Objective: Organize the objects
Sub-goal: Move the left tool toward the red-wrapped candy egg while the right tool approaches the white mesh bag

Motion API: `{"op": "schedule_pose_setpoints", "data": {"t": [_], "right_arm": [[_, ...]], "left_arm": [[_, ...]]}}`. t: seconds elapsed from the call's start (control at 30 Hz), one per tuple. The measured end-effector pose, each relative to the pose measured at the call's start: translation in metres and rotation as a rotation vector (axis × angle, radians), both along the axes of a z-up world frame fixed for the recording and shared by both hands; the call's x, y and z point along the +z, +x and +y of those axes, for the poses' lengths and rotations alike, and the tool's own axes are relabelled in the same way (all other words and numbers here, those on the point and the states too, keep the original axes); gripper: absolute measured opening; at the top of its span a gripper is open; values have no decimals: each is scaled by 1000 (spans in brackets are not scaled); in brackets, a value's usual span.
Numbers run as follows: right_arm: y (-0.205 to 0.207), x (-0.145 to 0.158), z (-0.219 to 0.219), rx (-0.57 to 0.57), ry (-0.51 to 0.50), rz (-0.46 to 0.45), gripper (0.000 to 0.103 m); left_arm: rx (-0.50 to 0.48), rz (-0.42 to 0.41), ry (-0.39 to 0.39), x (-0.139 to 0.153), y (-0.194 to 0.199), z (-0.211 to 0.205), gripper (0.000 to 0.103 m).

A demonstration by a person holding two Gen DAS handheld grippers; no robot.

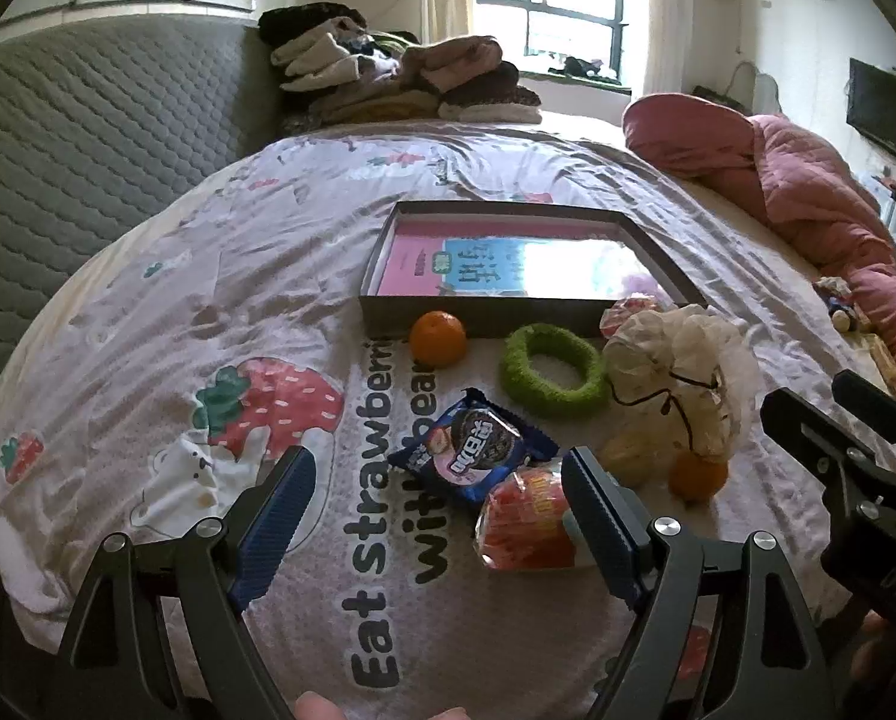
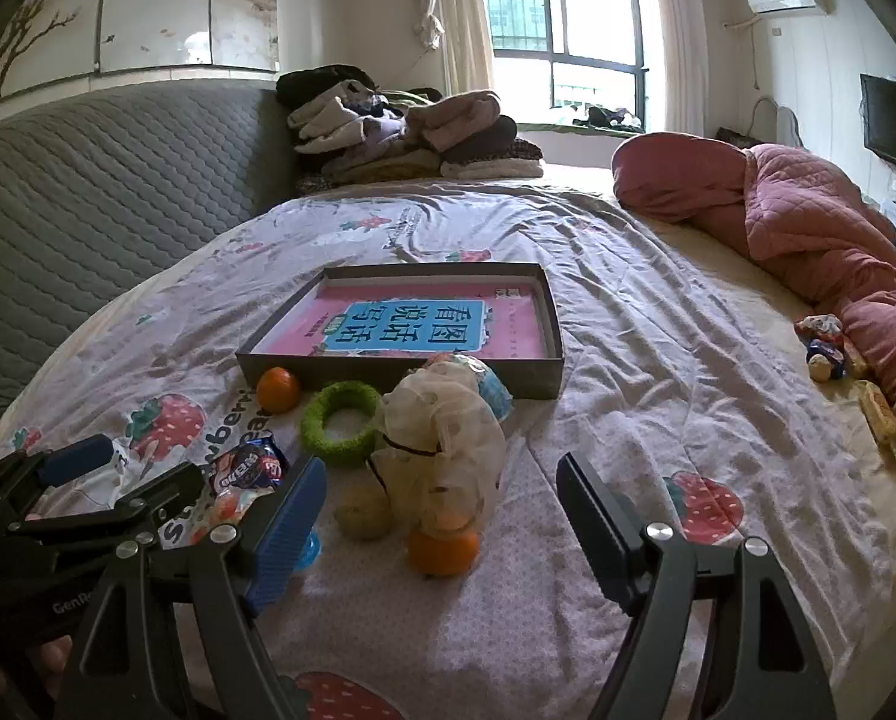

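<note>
Your left gripper (image 1: 441, 516) and right gripper (image 2: 441, 516) hover wide and empty; next, grasp the snack packet (image 1: 469, 450), box (image 1: 508, 315) at twelve o'clock.

Strawberry-print bed (image 2: 628, 324), shallow box (image 2: 553, 372), oranges, green ring (image 2: 312, 426), snack packets, pink quilt (image 2: 808, 228)

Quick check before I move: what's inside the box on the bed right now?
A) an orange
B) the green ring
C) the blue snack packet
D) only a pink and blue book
D: the box holds only the book; the oranges, ring and packet all lie on the sheet in front of it.
</note>
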State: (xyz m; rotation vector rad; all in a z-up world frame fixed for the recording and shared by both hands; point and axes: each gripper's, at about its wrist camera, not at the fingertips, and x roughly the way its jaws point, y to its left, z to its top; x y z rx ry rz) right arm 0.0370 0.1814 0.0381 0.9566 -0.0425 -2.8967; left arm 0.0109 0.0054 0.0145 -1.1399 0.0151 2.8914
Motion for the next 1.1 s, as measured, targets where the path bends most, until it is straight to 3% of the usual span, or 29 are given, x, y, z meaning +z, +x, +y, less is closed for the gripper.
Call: {"op": "schedule_pose_setpoints", "data": {"t": [1.1], "right_arm": [[11, 11, 0, 3, 26, 32, 78]], "left_arm": [[-37, 12, 9, 6, 9, 6, 85]]}}
